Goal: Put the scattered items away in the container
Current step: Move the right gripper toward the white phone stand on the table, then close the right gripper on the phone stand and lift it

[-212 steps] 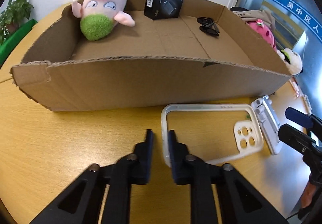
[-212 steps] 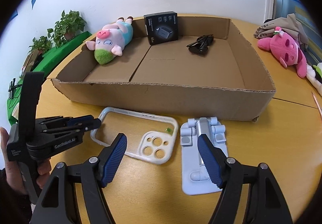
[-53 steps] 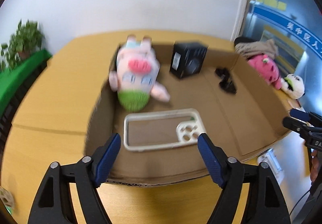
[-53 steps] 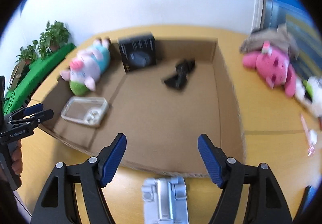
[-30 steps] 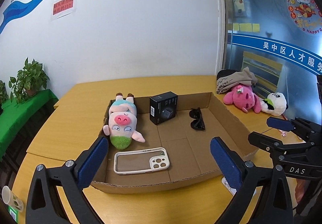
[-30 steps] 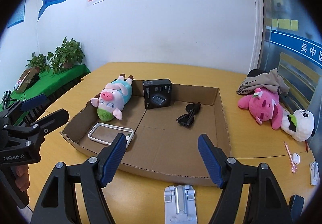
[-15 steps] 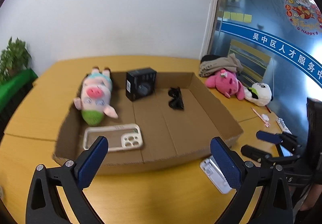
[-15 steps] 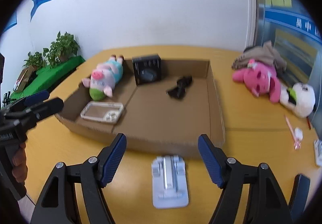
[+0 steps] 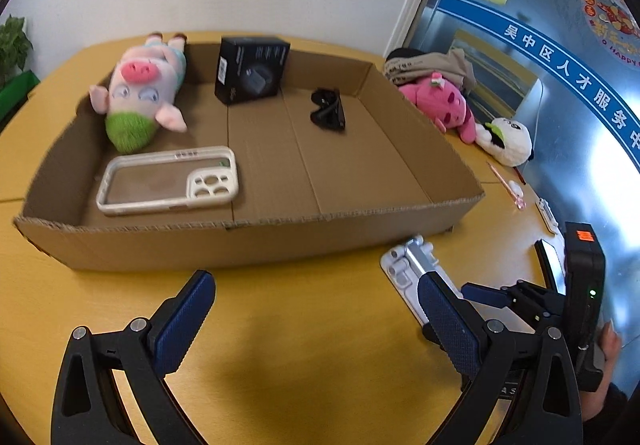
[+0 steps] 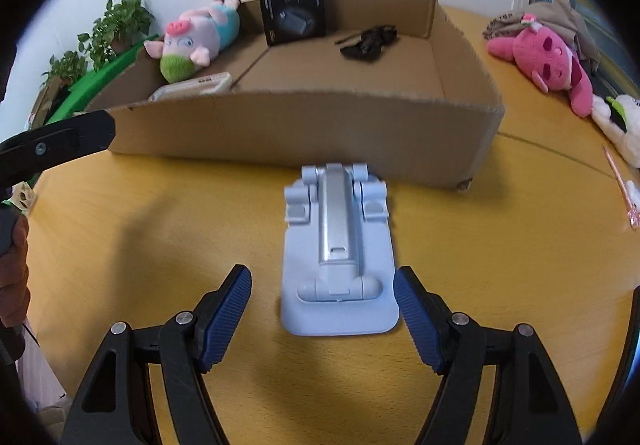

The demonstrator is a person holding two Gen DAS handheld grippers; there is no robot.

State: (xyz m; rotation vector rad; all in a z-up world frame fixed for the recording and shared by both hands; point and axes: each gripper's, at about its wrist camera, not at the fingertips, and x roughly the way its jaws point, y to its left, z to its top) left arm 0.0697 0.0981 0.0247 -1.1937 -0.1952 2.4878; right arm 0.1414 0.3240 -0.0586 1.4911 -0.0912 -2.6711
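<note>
Beside pink plush (outside box): panda.

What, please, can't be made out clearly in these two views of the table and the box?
- Phone case, right wrist view: mostly hidden behind the front wall of the cardboard box.
- Phone stand, left wrist view: its near end is covered by the left tongs' pad and the right tongs.
- Black box: its print is too small and blurred to read.
- Sunglasses: blurred, shape unclear.
- Pen: cut off near the edge.
</note>
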